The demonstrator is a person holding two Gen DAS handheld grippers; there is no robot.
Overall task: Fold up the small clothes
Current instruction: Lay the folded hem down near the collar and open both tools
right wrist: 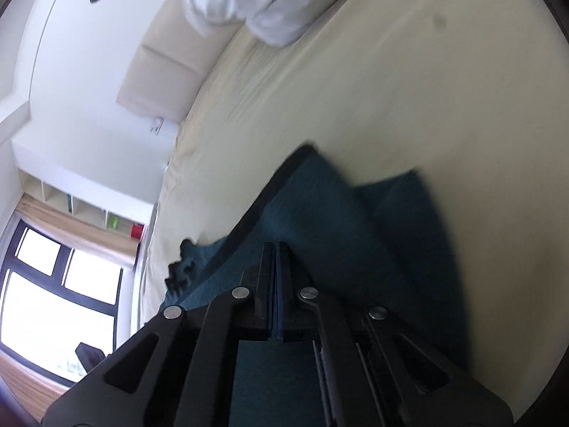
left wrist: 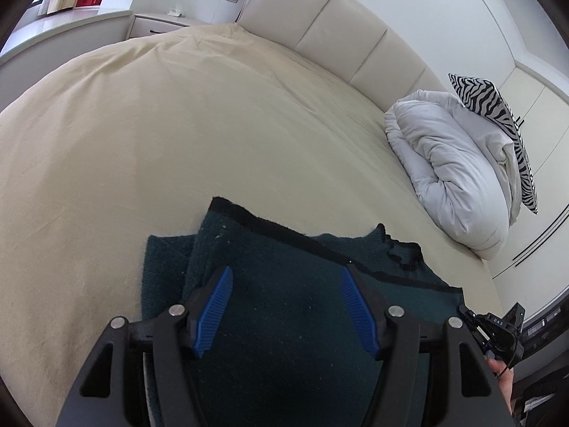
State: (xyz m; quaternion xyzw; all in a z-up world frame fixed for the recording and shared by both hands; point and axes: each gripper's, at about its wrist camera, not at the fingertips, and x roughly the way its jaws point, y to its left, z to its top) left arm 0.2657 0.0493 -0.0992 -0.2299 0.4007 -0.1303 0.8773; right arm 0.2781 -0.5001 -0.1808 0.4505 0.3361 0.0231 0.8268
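My left claw [left wrist: 286,291] stands open above the dark green garment [left wrist: 284,270], its two blue-padded fingers [left wrist: 213,315] spread well apart with only cloth visible beneath the gap; the pads press on nothing that I can see. My right claw [right wrist: 274,249] is shut, its two fingers pressed flat together above the same garment [right wrist: 320,220]; the blurred picture does not let me tell whether any cloth is pinched between them. The garment lies on the cream bed sheet [left wrist: 177,124] near the bed's lower edge in the left wrist view, partly folded: an upper layer with a black trimmed border [left wrist: 249,215] lies over a lower layer that sticks out to the left, and a scalloped dark edge [left wrist: 402,252] shows to the right. At the lower right edge of the left view, part of the other hand-held device [left wrist: 498,331] and a bit of a hand [left wrist: 503,380] appear. Farther out, a bunched white duvet [left wrist: 444,167] lies on the bed's right side with a zebra-striped pillow [left wrist: 490,106] against it, before a padded cream headboard [left wrist: 338,25]. The right wrist view also shows a window [right wrist: 53,291] and open shelving [right wrist: 81,210].
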